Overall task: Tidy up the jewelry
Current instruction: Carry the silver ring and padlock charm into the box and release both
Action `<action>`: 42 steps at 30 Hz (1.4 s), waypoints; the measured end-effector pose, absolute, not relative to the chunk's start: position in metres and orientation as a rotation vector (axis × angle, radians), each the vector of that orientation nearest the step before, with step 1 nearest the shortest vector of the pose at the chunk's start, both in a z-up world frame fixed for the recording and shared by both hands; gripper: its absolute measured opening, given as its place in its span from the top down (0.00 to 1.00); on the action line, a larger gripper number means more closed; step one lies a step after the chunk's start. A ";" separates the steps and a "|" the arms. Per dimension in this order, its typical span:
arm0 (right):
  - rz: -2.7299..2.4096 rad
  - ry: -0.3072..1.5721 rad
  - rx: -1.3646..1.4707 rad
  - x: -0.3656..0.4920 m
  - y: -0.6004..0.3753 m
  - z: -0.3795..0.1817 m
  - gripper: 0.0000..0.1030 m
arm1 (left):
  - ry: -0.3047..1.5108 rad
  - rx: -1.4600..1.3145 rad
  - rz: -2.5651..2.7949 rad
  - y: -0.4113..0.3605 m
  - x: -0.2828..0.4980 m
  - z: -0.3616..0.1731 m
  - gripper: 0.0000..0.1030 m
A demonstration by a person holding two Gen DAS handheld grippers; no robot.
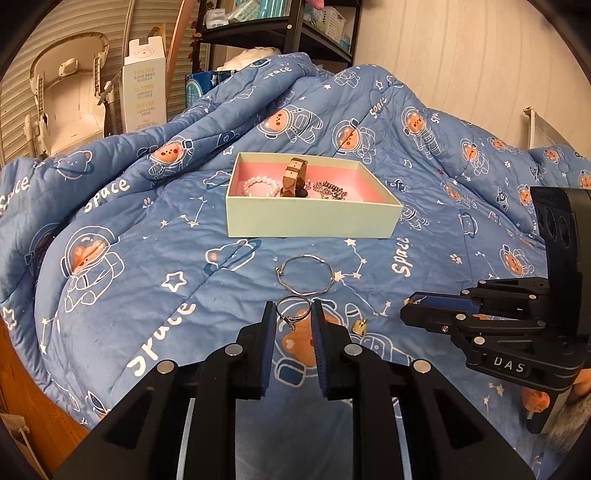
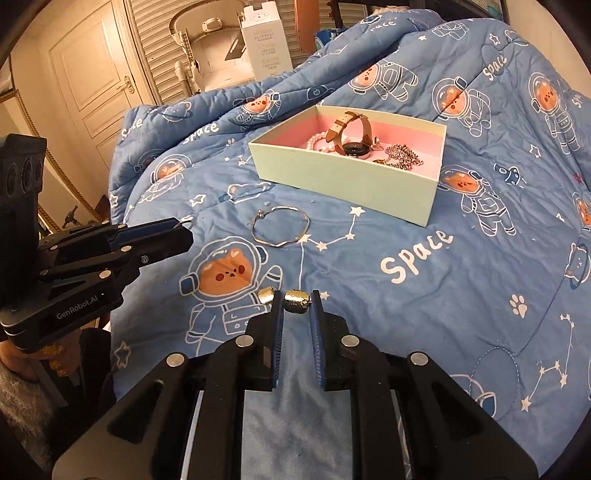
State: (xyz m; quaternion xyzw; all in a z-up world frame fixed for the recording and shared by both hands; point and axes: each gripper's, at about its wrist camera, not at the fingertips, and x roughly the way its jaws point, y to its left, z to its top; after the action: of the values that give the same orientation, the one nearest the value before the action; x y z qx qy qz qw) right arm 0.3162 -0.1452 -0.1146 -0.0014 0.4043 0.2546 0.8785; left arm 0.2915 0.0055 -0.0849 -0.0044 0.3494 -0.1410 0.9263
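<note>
A pale green box with pink lining [image 1: 310,221] [image 2: 343,181] sits on the blue quilt and holds a pearl bracelet [image 1: 258,186], a brown-strap watch [image 1: 293,177] [image 2: 351,133] and a chain [image 1: 330,190] [image 2: 400,157]. A thin silver bangle [image 1: 306,275] [image 2: 280,226] lies in front of it. My left gripper [image 1: 293,314] [image 2: 184,227] is shut on a small silver ring [image 1: 291,312]. My right gripper [image 2: 297,301] [image 1: 408,308] has its fingers around a gold earring [image 2: 295,300], touching or nearly so. A second gold earring [image 2: 266,295] [image 1: 359,325] lies beside it.
The blue astronaut quilt [image 1: 147,258] is bunched high behind the box. Beyond it stand a white carton [image 1: 144,88], a cream plastic seat [image 1: 66,96] and black shelving [image 1: 280,26]. A door [image 2: 96,77] is at the far left.
</note>
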 end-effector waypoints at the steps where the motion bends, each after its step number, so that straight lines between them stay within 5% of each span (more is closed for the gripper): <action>1: 0.539 0.834 0.006 0.317 -0.146 -0.110 0.86 | 0.710 -0.008 -0.293 0.004 0.291 -0.082 0.82; 17: 0.591 0.775 -0.009 0.373 -0.151 -0.065 0.86 | 0.713 -0.002 -0.381 -0.014 0.347 -0.049 0.82; 42: 0.519 0.991 -0.028 0.507 -0.159 -0.082 0.86 | 0.944 0.056 -0.406 -0.042 0.476 -0.071 0.82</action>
State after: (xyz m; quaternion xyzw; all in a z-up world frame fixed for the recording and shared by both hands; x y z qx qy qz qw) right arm 0.5065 -0.1587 -0.0824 -0.0135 0.4702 0.2462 0.8475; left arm 0.4764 -0.0421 -0.0709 0.0266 0.4514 -0.1941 0.8705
